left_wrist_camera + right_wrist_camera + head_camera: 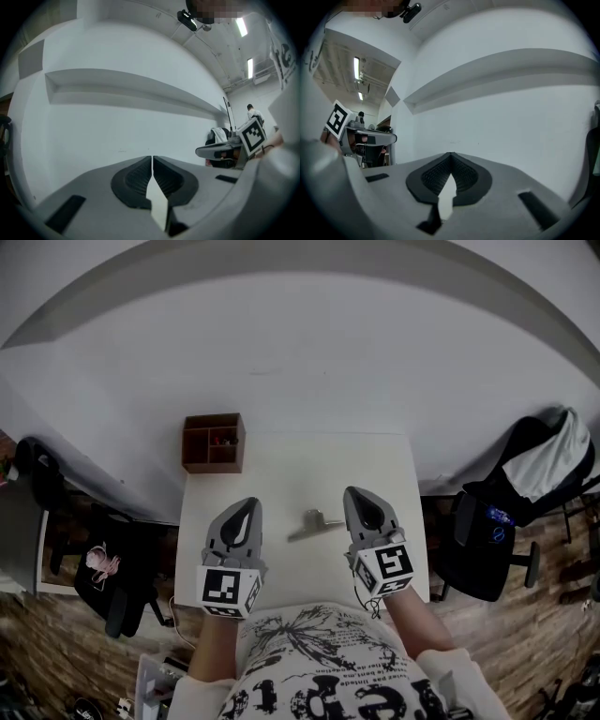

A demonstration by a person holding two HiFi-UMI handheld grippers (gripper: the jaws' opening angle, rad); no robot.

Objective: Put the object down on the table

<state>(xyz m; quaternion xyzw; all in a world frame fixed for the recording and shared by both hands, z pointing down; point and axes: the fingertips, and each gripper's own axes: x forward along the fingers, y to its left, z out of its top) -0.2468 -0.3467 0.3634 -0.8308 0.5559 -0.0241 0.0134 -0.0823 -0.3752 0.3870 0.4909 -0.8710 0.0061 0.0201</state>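
A small grey metal object [314, 523] lies on the white table [281, 470], in the gap between my two grippers and touching neither. In the head view my left gripper [251, 503] is to its left and my right gripper [351, 491] to its right, both held over the near half of the table. The left gripper [152, 157] is shut, jaws meeting in a thin line with nothing between them. The right gripper [451, 154] is shut and empty too. Both gripper views face the white wall, and neither shows the object.
A brown wooden box with compartments [213, 442] stands at the table's back left corner. A dark chair [112, 568] is left of the table. Right of it are another dark chair [487, 540] and a bag with white cloth [548, 460]. The white wall runs behind.
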